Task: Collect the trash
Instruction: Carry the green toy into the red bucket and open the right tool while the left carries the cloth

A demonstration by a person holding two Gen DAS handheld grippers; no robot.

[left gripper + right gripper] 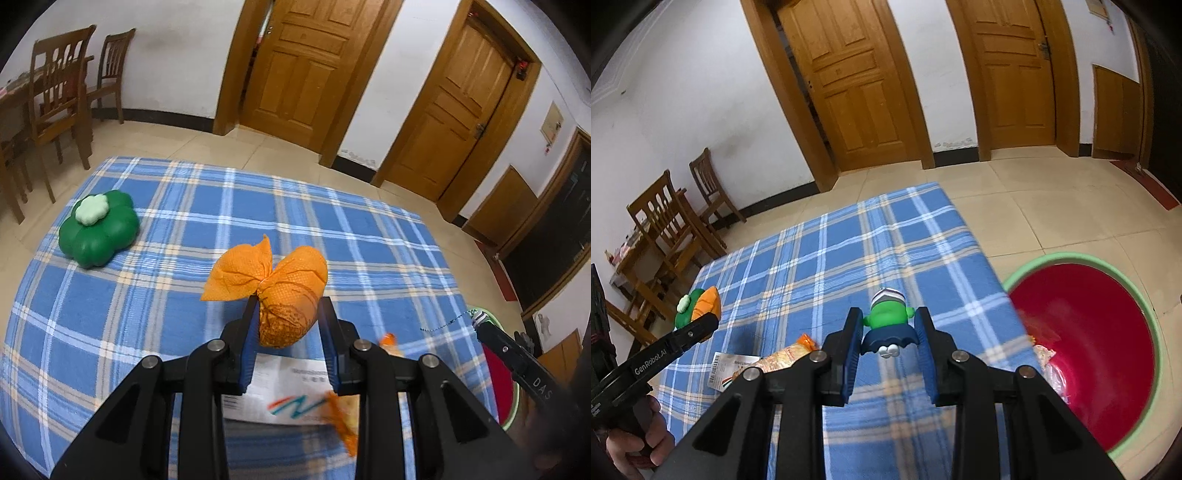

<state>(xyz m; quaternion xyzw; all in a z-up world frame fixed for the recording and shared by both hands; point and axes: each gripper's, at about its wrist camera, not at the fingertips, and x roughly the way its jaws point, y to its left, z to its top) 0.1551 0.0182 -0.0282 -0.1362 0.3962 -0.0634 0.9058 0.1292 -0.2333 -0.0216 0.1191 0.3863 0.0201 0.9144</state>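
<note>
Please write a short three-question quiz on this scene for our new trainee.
1. True or false: the left tongs grip an orange tissue bundle.
2. What do the right tongs hold? A) a green figurine B) a paper slip C) a chair
3. Fill in: the red basin has a ____ rim.

Key: 1 true; 2 A, the green figurine; 3 green.

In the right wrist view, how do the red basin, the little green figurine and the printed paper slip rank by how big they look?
1. Red basin, by far the largest.
2. Green figurine, though it sits close to the camera, held in the right gripper.
3. Printed paper slip, partly covered, so this last ranking is unsure.
</note>
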